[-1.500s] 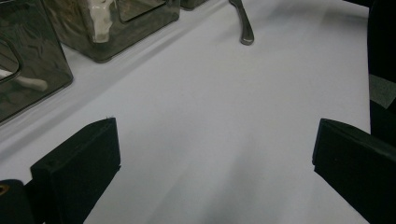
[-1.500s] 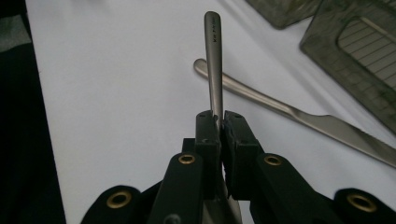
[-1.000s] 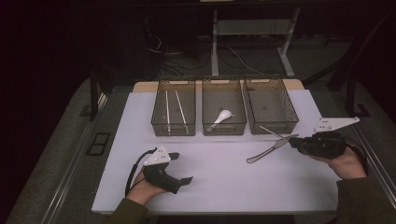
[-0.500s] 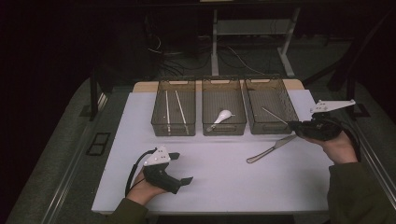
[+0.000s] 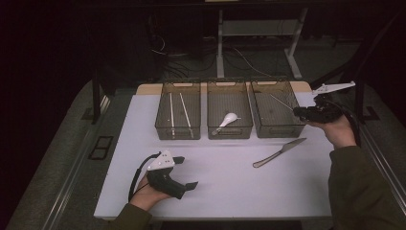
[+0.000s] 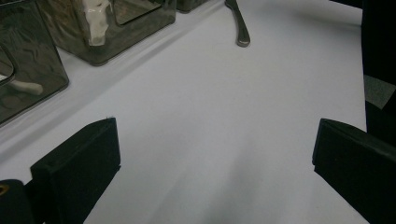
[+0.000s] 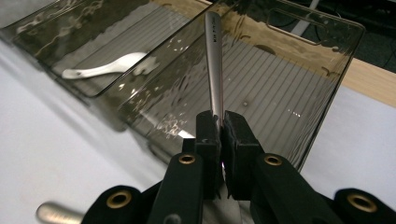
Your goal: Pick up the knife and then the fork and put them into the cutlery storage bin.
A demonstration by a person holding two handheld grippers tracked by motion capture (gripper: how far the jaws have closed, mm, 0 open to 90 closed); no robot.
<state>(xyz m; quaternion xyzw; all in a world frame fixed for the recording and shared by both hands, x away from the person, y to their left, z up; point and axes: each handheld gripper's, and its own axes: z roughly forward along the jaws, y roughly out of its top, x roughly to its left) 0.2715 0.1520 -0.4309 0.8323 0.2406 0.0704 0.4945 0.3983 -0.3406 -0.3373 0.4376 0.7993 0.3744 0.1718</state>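
My right gripper (image 5: 298, 112) (image 7: 217, 128) is shut on a slim metal utensil (image 5: 282, 102) (image 7: 214, 60). The utensil's handle sticks out over the right-hand clear bin (image 5: 277, 129) (image 7: 289, 93), above its floor. A metal knife (image 5: 279, 152) (image 6: 238, 23) lies on the white table in front of that bin. The middle bin (image 5: 230, 132) holds a white spoon (image 5: 229, 118) (image 7: 107, 67). In the left bin (image 5: 174, 133) lie two pale sticks (image 5: 171, 112). My left gripper (image 5: 186, 171) (image 6: 217, 172) rests on the table near the front edge, open, with bare table between its jaws.
The three bins stand side by side at the back of the white tabletop (image 5: 225, 191). Dark floor, cables and a desk frame (image 5: 220, 43) lie beyond. A black post (image 5: 359, 96) rises just right of my right hand.
My right hand has carried the utensil up and toward the back right, from beside the knife to over the right bin. The left gripper has stayed put.
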